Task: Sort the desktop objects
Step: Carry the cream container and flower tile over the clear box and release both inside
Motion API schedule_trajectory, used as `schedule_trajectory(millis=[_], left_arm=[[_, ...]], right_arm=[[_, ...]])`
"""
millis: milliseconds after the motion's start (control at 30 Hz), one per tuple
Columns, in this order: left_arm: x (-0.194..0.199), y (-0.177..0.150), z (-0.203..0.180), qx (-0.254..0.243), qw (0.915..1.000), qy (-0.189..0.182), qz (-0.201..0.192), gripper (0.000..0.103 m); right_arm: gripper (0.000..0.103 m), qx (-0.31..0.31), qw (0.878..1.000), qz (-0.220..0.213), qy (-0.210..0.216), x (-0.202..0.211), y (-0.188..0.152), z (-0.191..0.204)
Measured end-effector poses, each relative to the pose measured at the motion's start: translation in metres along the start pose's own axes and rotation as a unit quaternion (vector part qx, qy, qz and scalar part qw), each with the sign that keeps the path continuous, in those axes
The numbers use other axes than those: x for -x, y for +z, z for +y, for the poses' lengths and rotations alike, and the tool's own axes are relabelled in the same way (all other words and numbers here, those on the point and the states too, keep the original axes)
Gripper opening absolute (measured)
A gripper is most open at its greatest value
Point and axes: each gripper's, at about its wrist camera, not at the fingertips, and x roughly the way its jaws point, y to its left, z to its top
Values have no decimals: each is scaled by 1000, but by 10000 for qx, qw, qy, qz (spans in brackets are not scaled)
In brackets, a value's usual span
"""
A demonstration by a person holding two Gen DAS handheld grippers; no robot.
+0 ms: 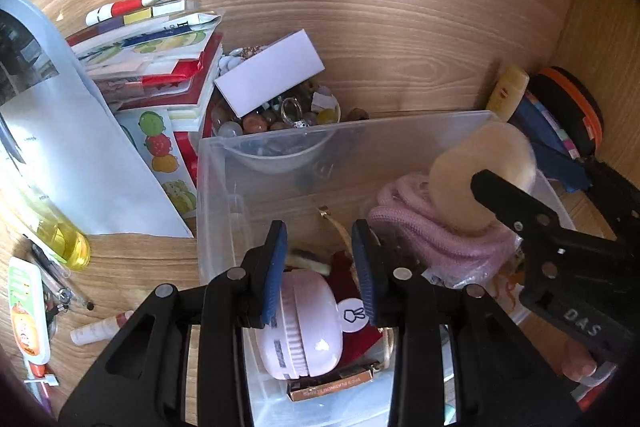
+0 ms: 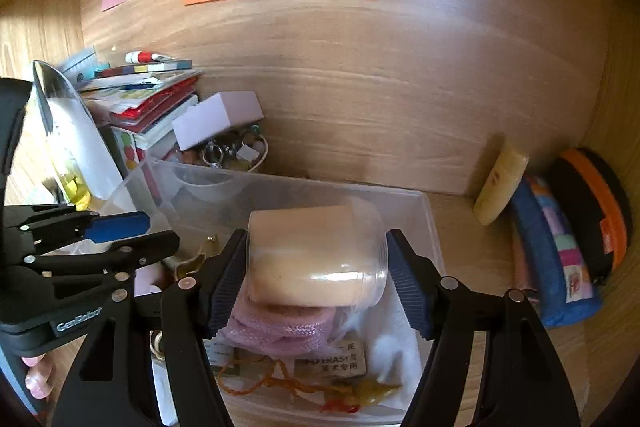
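Note:
A clear plastic bin (image 1: pixel 344 131) (image 2: pixel 432 227) stands on the wooden desk. My right gripper (image 2: pixel 318 273) is shut on a cream sponge in clear wrap (image 2: pixel 316 259), held over the bin above a pink coiled rope (image 2: pixel 280 327). The sponge (image 1: pixel 480 175) and rope (image 1: pixel 432 231) also show in the left wrist view. My left gripper (image 1: pixel 320 269) is open over the bin's left part, its jaws on either side of a pink round case (image 1: pixel 300 323) without touching it. The left gripper (image 2: pixel 116 227) shows at the left of the right wrist view.
A stack of books and papers (image 1: pixel 152 67) and a bowl of beads (image 1: pixel 280 123) with a white box (image 1: pixel 272 71) sit behind the bin. A yellow bottle (image 2: pixel 500 187), blue pouch (image 2: pixel 552 267) and orange-black case (image 2: pixel 600 211) lie right. Pens and tubes (image 1: pixel 48 287) lie left.

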Motion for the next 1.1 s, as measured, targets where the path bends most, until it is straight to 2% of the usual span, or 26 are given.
schedule_trajectory(millis=[233, 433, 500, 567, 600, 900, 1100], left_arm=[[9, -2, 5, 75, 9999, -35, -114, 33], [23, -2, 8, 121, 9995, -183, -226, 34], [30, -2, 9, 117, 9994, -131, -287, 42], [41, -3, 7, 147, 9990, -142, -403, 62], [45, -4, 7, 152, 9987, -161, -461, 64], [93, -20, -5, -76, 9970, -39, -774, 70], [117, -37, -4, -143, 9962, -5, -858, 83]], right_arm=[[65, 13, 9999, 95, 74, -5, -1, -1], [78, 9, 9997, 142, 201, 1, 3, 1], [82, 33, 9998, 87, 153, 8, 5, 1], [84, 77, 9999, 27, 140, 17, 7, 3], [85, 106, 9998, 6, 140, 21, 7, 4], [87, 195, 9995, -184, 142, 66, -2, 8], [89, 324, 9991, -196, 172, 89, -21, 19]])
